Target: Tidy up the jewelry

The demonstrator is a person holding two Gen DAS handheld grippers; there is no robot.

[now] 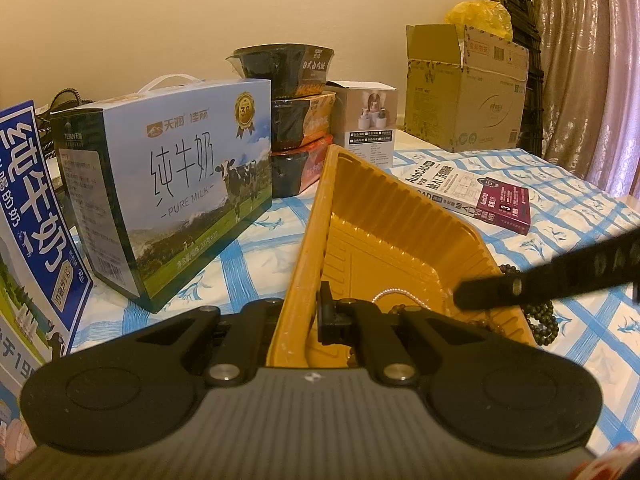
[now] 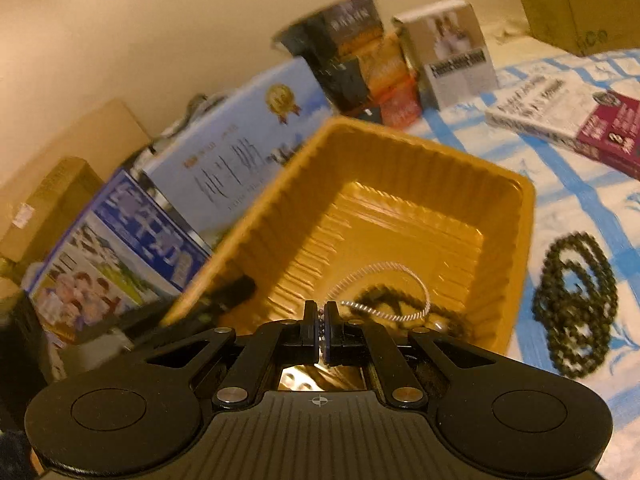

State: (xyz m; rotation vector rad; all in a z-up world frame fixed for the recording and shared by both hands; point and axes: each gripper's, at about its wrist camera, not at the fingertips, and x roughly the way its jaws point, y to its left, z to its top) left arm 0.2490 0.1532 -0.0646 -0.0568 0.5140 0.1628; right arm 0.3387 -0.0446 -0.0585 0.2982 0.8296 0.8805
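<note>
A yellow plastic tray (image 1: 384, 216) sits on the blue-checked cloth; it also shows in the right wrist view (image 2: 404, 168). My left gripper (image 1: 298, 320) is shut on the tray's near-left wall. My right gripper (image 2: 321, 322) is shut on a thin beaded chain (image 2: 322, 330) above the tray's near edge; its finger (image 1: 520, 286) reaches in from the right in the left view. In the tray lie a silver chain (image 2: 384, 280) and a dark bead strand (image 2: 384, 296). A dark bead necklace (image 2: 576, 304) lies on the cloth right of the tray.
Two milk cartons (image 1: 168, 188) stand left of the tray. Stacked black food bowls (image 1: 296, 120) and a small white box (image 1: 366, 120) stand behind it. Books (image 1: 476, 192) lie at the right, with a cardboard box (image 1: 464, 88) behind.
</note>
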